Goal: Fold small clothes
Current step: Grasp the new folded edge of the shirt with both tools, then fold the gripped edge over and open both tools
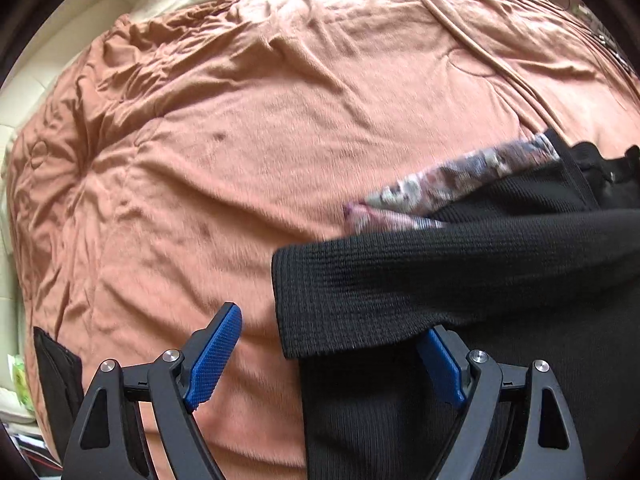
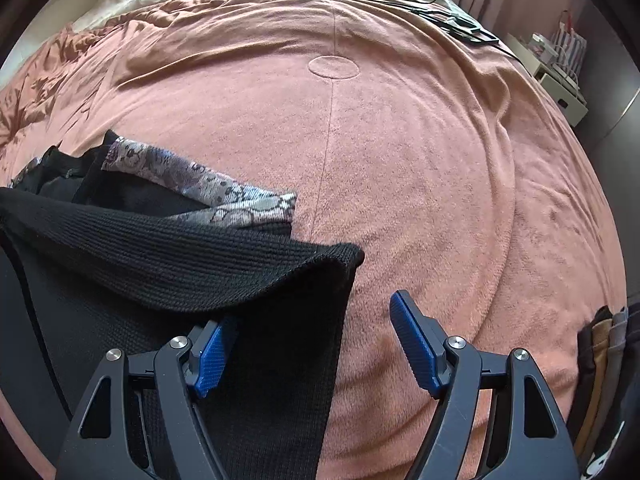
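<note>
A black ribbed knit garment lies on the pink-orange bedspread, its upper layer folded over toward me. A grey-purple floral patterned cloth pokes out from under it. My left gripper is open; its right finger is partly under the folded black edge, and its left finger is over bare bedspread. In the right wrist view the same black garment fills the lower left, with the patterned cloth behind it. My right gripper is open, straddling the garment's right edge.
The bedspread stretches wide to the right. Cables and a dark flat object lie at the far edge near a white bedside unit. Folded clothes sit at the lower right. A black item lies at lower left.
</note>
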The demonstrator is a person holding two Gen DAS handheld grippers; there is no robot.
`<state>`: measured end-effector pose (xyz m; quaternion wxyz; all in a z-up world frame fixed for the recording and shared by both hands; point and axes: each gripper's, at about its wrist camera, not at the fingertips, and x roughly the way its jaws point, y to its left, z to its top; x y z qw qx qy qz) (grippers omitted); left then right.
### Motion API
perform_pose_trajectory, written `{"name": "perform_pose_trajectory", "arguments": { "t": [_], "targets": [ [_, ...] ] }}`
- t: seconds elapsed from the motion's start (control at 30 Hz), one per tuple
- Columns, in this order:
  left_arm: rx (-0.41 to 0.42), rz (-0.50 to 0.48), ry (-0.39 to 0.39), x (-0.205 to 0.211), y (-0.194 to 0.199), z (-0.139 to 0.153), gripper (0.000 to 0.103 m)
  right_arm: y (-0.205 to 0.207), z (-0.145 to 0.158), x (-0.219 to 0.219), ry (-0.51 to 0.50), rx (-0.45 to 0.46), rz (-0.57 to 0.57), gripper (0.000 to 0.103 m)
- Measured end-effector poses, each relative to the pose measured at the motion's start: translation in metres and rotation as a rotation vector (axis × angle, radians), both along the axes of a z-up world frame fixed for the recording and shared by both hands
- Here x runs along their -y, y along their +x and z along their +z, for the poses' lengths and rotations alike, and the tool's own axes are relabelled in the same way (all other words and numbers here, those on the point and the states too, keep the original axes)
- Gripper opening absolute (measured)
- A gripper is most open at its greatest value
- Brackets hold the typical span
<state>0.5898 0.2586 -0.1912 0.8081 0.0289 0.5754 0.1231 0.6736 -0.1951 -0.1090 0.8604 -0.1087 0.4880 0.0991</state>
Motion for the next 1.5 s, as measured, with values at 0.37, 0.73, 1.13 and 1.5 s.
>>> {"name": "perform_pose_trajectory", "arguments": {
  "t": [0.37,0.73,1.13,1.5],
  "targets": [
    [0.084,0.052,0.036,-0.015,0.042,0.003,0.082,0.043,-0.006,-0.001,0.072,0.013,-0.044,0.06],
    [0.127,0.128,-0.162,-0.042,0.038,0.002,0.052,0.046,-0.008,0.011,0.211,-0.015,-0.026,0.025],
    [0.235,0.11,-0.145,-0.041,0.029,0.022,0.007,0.03,0.018,0.019,0.197,0.093,-0.016,0.002],
    [0.244,0.161,-0.102,-0.048,0.045,0.02,0.007,0.045,0.007,0.007,0.157,0.09,-0.057,0.003]
  ]
}}
